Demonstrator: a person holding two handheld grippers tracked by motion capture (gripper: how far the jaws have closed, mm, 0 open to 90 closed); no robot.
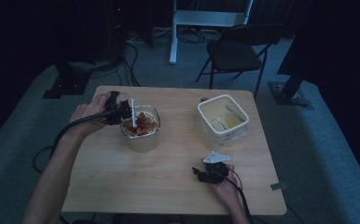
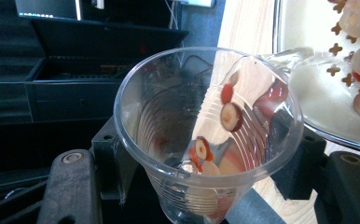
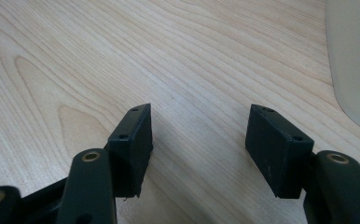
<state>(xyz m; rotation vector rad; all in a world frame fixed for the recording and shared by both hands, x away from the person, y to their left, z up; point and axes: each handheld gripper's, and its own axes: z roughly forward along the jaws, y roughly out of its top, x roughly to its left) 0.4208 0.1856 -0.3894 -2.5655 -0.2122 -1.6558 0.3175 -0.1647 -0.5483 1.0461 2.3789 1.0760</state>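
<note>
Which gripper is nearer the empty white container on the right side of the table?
Right. The right gripper rests open on the table just in front of the white container; the left gripper is across the table, tipping a clear cup over the fruit bowl.

High view: we look from above the near edge, fwd and down, far enough to take in the whole table [image 1: 169, 182], floor and a chair [image 1: 236, 51] beyond.
Left gripper view: we ride the left gripper [image 2: 197, 186], v. close, facing into a clear cup [image 2: 206, 135] held at the rim of the bowl [image 2: 318, 93].
Right gripper view: we sit low, close over the wood, looking along the right gripper [image 3: 199, 149].
Shared: high + left views both take in the bowl [image 1: 141, 135]; high + right share the tabletop and the tub wall [image 3: 353, 60].
</note>
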